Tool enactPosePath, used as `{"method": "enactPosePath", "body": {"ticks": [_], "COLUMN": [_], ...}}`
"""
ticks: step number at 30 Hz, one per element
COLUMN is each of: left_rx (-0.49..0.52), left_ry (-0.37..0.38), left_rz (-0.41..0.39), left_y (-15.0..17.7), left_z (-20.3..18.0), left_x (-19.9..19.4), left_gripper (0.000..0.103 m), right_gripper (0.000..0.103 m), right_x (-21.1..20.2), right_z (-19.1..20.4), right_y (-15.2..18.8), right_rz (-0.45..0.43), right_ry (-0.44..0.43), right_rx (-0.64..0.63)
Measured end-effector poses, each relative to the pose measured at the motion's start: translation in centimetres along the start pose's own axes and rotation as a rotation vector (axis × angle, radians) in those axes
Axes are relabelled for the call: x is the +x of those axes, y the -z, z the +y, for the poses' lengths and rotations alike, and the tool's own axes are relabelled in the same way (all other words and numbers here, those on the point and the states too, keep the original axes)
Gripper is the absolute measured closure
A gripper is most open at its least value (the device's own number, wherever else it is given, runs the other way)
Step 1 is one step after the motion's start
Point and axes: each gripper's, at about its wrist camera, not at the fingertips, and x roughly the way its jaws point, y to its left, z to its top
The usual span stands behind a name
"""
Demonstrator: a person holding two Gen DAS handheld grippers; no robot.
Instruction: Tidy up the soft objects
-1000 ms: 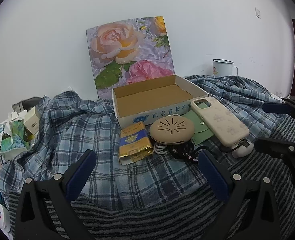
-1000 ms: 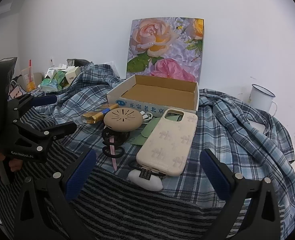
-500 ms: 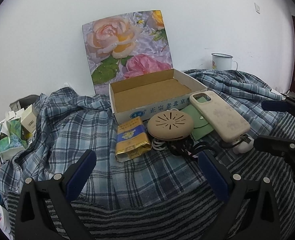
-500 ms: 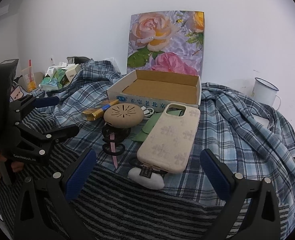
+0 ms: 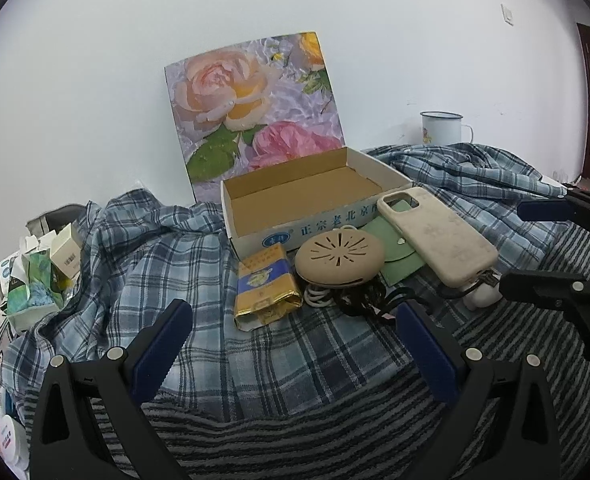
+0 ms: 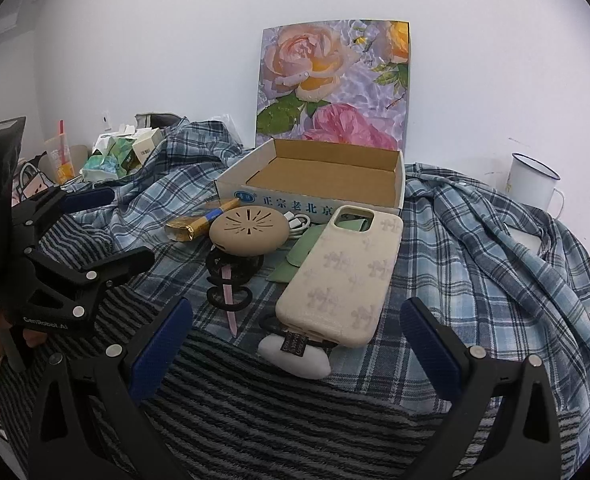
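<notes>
On the plaid cloth both grippers, left and right (spread, empty), have edged nearer the phone case, nothing boxed yet.

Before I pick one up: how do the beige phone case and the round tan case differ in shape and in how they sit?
The beige phone case is a long rounded rectangle with a camera cutout and faint cross prints; the round tan case is a low dome with radiating slots. The phone case lies tilted, its near end propped on a white item; the round case sits over coiled black cords. Both are beige-toned and lie in front of the open box.
</notes>
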Motion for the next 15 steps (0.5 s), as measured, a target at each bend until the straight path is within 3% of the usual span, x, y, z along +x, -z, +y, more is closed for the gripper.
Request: {"method": "enactPosePath", "body": {"ticks": [15], "left_rx": [-0.001], "left_ry": [-0.01], "left_rz": [0.024], "left_y": [-0.04], "left_z": [0.09], "left_x": [0.47], "left_gripper": [0.0], "right_gripper": [0.0], "right_x": [0.13], "right_z": [-0.2], "right_y": [0.02], "right_rz": [-0.002], "right_ry": [-0.008], "right_rx": [0.005]}}
